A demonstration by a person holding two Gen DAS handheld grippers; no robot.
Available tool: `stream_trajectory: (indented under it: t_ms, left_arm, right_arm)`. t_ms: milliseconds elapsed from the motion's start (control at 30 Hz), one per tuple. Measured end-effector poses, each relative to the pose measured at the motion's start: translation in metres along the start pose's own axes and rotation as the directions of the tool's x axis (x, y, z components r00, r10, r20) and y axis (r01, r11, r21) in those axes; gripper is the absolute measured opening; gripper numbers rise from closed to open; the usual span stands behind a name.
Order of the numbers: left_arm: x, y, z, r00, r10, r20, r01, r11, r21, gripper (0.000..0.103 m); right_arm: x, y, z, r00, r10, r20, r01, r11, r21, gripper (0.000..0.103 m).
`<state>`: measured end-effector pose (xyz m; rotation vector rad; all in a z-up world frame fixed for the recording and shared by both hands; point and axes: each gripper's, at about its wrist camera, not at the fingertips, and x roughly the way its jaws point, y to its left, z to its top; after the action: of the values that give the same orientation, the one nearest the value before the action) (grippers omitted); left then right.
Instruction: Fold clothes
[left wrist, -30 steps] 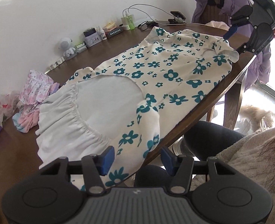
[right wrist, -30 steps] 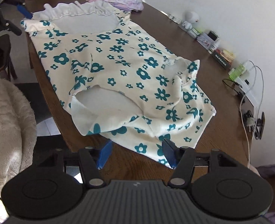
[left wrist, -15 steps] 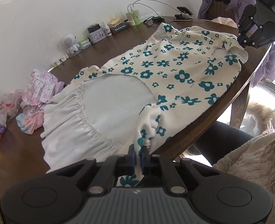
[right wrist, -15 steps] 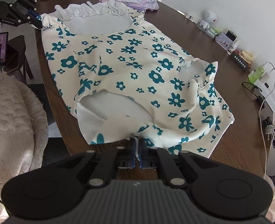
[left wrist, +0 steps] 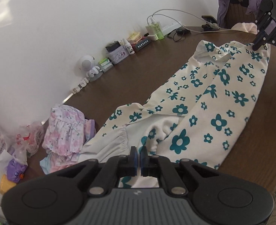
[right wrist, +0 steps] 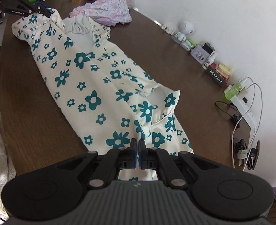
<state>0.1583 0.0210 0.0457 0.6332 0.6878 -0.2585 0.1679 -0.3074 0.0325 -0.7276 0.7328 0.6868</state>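
Observation:
A cream dress with teal flowers (left wrist: 209, 101) (right wrist: 93, 78) lies lengthwise on the dark wooden table (left wrist: 134, 75) (right wrist: 35, 112), its near long edge folded over the middle. My left gripper (left wrist: 139, 155) is shut on the dress edge at the hem end, beside the white gathered lining (left wrist: 111, 142). At the collar end, my right gripper (right wrist: 138, 148) is shut on the dress edge. Each gripper shows in the other's view, the right one (left wrist: 257, 45) far right and the left one (right wrist: 44, 12) top left.
A pile of pink and lilac clothes (left wrist: 66, 131) (right wrist: 108, 9) lies beyond the hem. Along the wall stand a small white speaker (left wrist: 87, 65), boxes and bottles (right wrist: 207, 56), a power strip with cables (right wrist: 244, 97). A chair draped in purple (left wrist: 237, 1) stands at the table's far end.
Both grippers shut on the dress's near edge, then lifted and carried it over toward the wall, folding the dress into a narrower strip.

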Motion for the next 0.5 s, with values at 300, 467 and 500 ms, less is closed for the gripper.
stream_trajectory:
  t_ms: [300,467,500]
  left_arm:
    - [0.028,0.039,-0.02,0.991,-0.135,-0.022,0.129,0.972,-0.194,0.039]
    - [0.014,0.065,-0.05,0.98,-0.197,-0.033,0.174,0.92,-0.351,0.049]
    - [0.013,0.068,-0.056,0.978,-0.203,-0.039,0.174,0.911,-0.373,0.049]
  right_arm:
    - [0.025,-0.009,-0.011,0.997,0.051,-0.055,-0.038,0.978,0.207,0.004]
    - [0.023,-0.02,-0.014,0.996,0.094,0.008,-0.091,0.946,0.31,0.017]
    - [0.024,-0.02,-0.015,0.996,0.088,0.008,-0.086,0.943,0.323,0.02]
